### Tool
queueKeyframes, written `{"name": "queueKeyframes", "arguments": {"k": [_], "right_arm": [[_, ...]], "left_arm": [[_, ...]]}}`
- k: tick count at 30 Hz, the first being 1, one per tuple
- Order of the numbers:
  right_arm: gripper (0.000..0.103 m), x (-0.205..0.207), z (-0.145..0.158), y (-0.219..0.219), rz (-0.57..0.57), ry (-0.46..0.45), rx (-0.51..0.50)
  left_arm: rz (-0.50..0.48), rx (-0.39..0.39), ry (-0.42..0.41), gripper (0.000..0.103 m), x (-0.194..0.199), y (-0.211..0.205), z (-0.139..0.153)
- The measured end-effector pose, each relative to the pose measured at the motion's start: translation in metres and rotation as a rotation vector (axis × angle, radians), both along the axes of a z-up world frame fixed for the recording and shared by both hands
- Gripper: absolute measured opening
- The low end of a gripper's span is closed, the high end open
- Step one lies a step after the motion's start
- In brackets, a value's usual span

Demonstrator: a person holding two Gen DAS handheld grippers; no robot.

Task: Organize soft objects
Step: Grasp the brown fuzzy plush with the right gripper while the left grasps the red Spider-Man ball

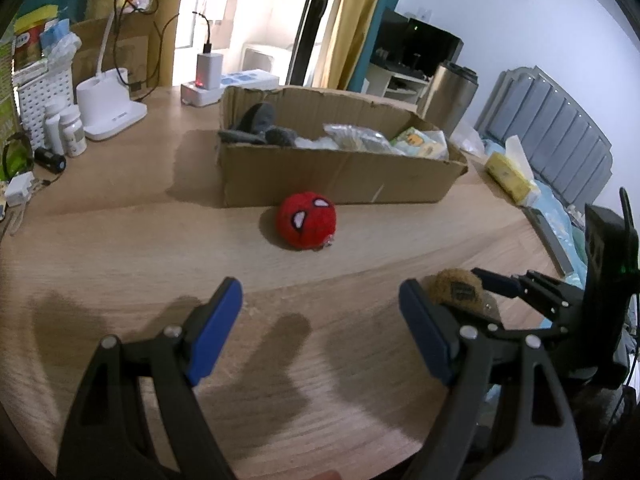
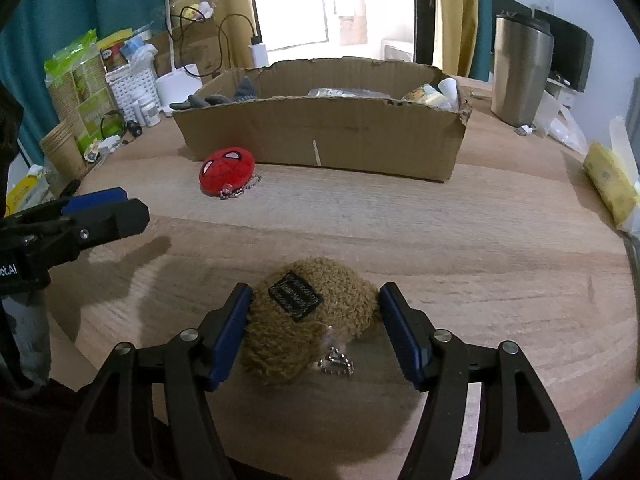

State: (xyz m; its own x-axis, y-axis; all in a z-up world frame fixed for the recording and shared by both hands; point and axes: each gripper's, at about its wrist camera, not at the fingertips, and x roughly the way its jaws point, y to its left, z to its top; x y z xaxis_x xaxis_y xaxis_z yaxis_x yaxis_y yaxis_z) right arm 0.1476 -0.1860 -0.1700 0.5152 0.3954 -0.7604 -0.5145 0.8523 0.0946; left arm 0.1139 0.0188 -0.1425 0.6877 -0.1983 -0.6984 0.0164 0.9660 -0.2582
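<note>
While the left tool (image 1: 320,320) hovers wide open and empty over bare tabletop (image 1: 120,248), its blue pads point at the red spider-mask plush (image 1: 307,220), which lies toward twelve o'clock from it, just in front of the cardboard box (image 1: 340,176). That aim suggests the red plush is its likely next pick. Further right, the right tool (image 2: 314,328) straddles the brown fuzzy plush (image 2: 304,320): its left pad touches the fur, while its right pad seems just shy, so the grip looks partly closed, not yet firm. A ball chain (image 2: 336,362) trails at the plush's six o'clock, clear of the pads. Already holding grey soft items (image 2: 216,98) and packets, the box, at twelve o'clock, looks like the collecting place.
</note>
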Motion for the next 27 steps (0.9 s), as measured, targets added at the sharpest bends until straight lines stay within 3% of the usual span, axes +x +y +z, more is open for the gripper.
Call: {"name": "queueKeyframes", "arguments": {"k": [12,27], "right_arm": [[0.057,0.015,-0.003,0.006,0.036,-0.048,-0.028],[0.054,0.044,0.009,-0.010,0.024,-0.072,0.031]], "left_arm": [[0.005,0.020,0.047,0.082,0.021,-0.004,-0.009],[0.038,0.104,0.079,0.082,0.062,-0.014,-0.018]]}}
